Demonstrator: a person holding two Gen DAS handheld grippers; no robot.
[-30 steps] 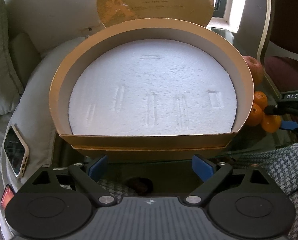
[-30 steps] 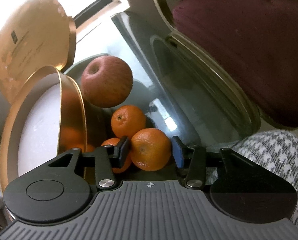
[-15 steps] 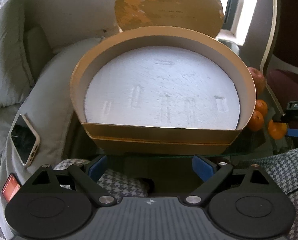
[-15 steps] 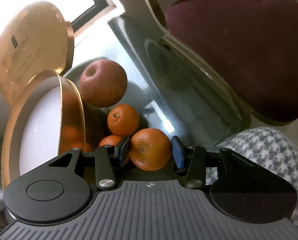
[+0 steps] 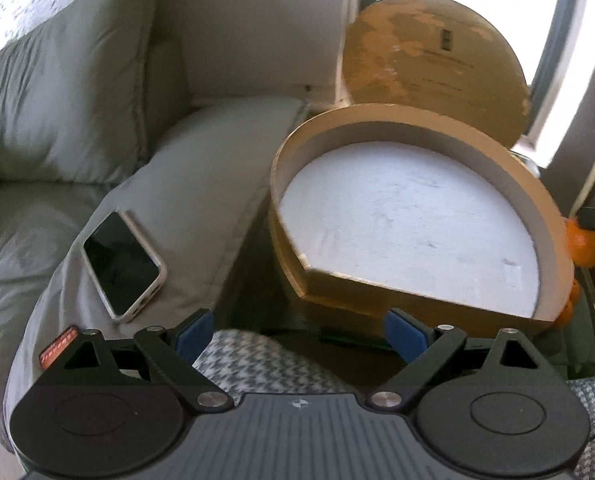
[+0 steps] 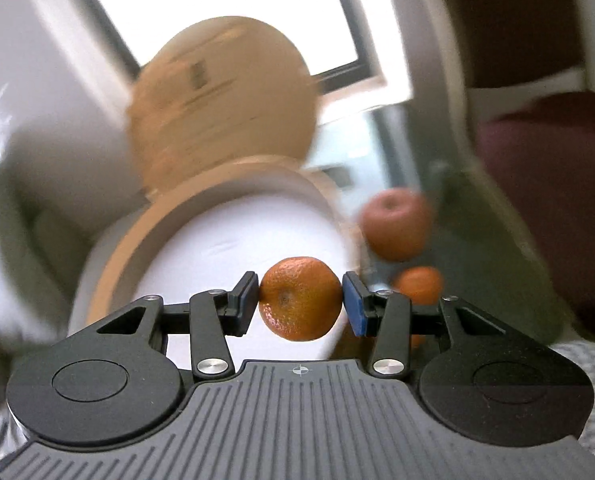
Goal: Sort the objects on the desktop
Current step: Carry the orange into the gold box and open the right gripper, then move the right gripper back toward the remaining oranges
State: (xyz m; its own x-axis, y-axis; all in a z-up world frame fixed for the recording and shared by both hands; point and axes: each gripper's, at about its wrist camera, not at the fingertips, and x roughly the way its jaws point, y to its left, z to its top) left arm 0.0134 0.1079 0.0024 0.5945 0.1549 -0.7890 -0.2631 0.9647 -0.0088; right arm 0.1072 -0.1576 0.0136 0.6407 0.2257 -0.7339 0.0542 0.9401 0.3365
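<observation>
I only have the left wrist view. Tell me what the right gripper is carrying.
Observer: The right gripper is shut on a mandarin, pads pressed on both its sides.
Operator: Give me what's behind it.
Observer: The mandarin hangs in front of the open gold box and its white foam; the picture is blurred.
Operator: Report the fruit left on the table.
Observer: A red apple and at least one more mandarin sit to the right of the box.
</observation>
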